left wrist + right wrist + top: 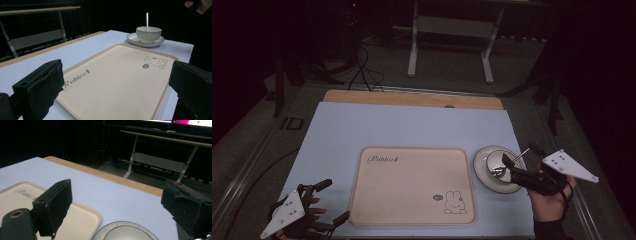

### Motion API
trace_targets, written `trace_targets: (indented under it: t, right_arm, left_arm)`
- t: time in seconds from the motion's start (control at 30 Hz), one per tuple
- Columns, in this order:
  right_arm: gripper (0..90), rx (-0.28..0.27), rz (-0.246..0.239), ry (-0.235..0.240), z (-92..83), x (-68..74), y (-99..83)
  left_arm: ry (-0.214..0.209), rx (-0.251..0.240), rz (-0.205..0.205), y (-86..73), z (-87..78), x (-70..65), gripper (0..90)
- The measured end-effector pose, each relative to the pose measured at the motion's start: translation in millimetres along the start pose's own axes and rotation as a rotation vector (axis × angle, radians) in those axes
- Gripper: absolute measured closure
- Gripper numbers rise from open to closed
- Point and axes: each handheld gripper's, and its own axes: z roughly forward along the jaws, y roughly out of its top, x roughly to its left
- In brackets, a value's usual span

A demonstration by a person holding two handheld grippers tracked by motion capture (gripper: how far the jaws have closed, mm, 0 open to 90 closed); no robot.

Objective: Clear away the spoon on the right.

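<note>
Fingers of the right gripper [518, 167] are spread wide, nothing held, poised over the bowl [498, 165] w/ spoon [511, 163], which sits on a saucer [484, 176] just right of the tray [412, 185]. Left gripper [328, 200] fingers are likewise released, near the tray's left edge. Risk, as judged: spoon handle leans out toward the right gripper, so a careless descent could knock it and tip the bowl. Table [412, 125] is covered w/ pale sheet, wood strip at far edge. Room beyond is dark; a white frame stand [452, 45] is seen on the floor.
</note>
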Motion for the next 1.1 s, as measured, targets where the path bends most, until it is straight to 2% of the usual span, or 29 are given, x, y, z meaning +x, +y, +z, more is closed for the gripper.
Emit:
trace_targets:
  t: [0.13, 0.17, 0.3, 0.43, 0.7, 0.77, 0.9, 1.1]
  right_arm:
    - [9.7, 0.008, 0.025, -0.020, 3.1, -13.3, 2.0]
    - [9.7, 0.015, 0.029, -0.013, 4.2, -16.8, 1.8]
    - [9.9, 0.050, 0.045, -0.040, 10.9, -30.7, -1.0]
    - [13.3, 0.070, 0.089, -0.043, 16.3, -47.0, -5.2]
    - [16.7, 0.122, 0.131, -0.095, 23.6, -76.9, -12.8]
    - [21.4, 0.138, 0.140, -0.110, 25.3, -83.8, -16.0]
    - [24.6, 0.184, 0.161, -0.124, 31.2, -96.1, -26.7]
    - [29.3, 0.210, 0.231, -0.127, 38.2, -112.5, -45.5]
  left_arm:
    - [-0.001, -0.002, -0.002, 0.0, -0.1, 0.0, 0.0]
    - [0.000, -0.002, -0.002, 0.0, -0.1, 0.1, 0.0]
    - [-0.001, 0.002, -0.001, -0.3, 0.2, 0.2, 0.0]
    - [-0.001, 0.002, -0.001, -0.4, 0.5, -0.2, 0.0]
    - [-0.003, 0.007, 0.000, -1.1, 1.4, -0.2, 0.0]
    - [-0.003, 0.008, 0.001, -1.1, 1.4, -0.2, 0.0]
    - [-0.003, 0.021, 0.008, -1.6, 2.3, -0.7, 0.0]
    - [-0.004, 0.020, 0.006, -1.7, 2.7, -0.8, 0.0]
